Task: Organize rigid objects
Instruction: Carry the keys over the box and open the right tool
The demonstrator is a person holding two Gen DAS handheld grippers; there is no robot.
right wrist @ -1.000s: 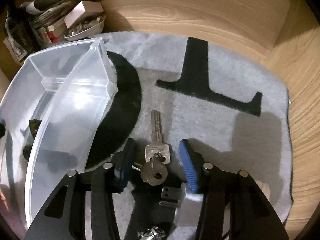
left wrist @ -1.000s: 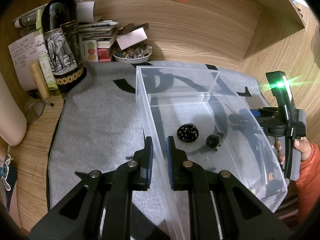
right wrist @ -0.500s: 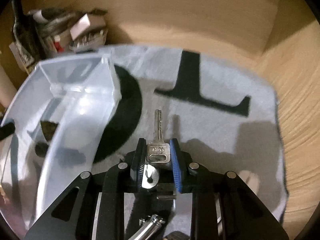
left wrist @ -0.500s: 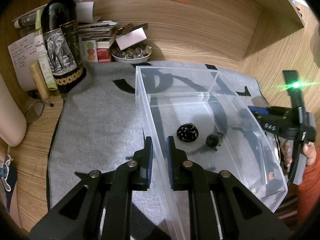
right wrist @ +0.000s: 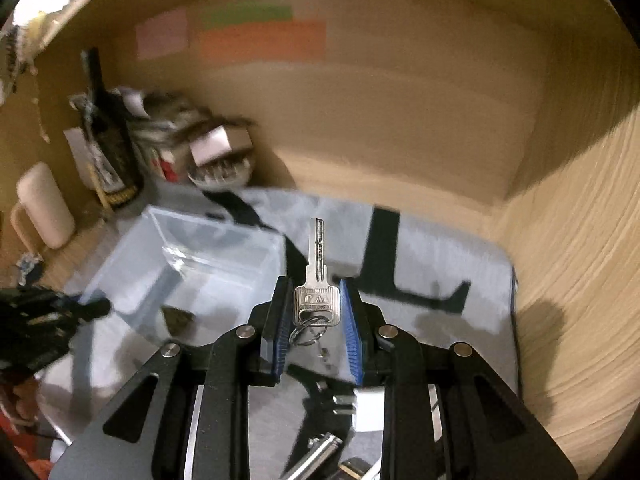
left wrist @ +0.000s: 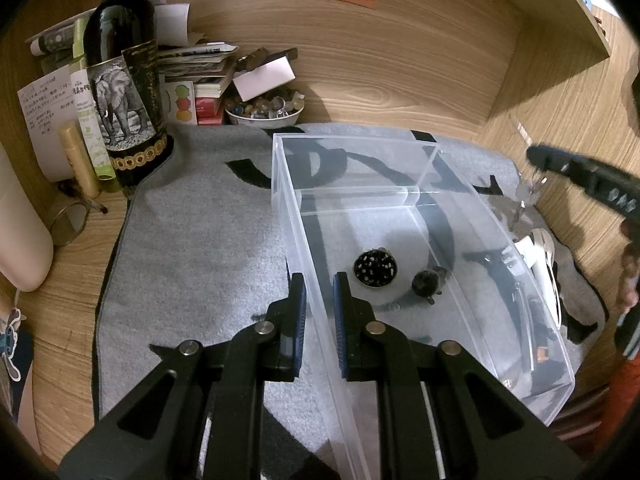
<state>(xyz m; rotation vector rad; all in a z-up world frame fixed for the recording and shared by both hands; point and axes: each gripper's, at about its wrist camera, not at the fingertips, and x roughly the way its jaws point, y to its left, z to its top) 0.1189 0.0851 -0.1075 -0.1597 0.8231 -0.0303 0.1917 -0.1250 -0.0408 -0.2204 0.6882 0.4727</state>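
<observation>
A clear plastic bin [left wrist: 356, 141] with a divider lies on the grey mat [left wrist: 200, 240]. My left gripper [left wrist: 319, 310] is shut on the bin's near left wall. Inside the bin lie a round black speckled piece [left wrist: 375, 267] and a small dark knob-like piece [left wrist: 428, 282]. My right gripper [right wrist: 315, 306] is shut on the head of a silver key [right wrist: 317, 264], held in the air with the blade pointing away and a key ring hanging below. In the left wrist view the right gripper [left wrist: 580, 176] hovers right of the bin.
A wine bottle [left wrist: 124, 92], stacked papers and a bowl of stones [left wrist: 264, 110] crowd the back left corner. A white plug adapter [right wrist: 368, 408] and a metal piece [right wrist: 316, 452] lie on the mat under the right gripper. Wooden walls close in behind and to the right.
The right gripper closed on the key and lifted it off the mat, tilting upward. The left gripper and the bin stayed put.
</observation>
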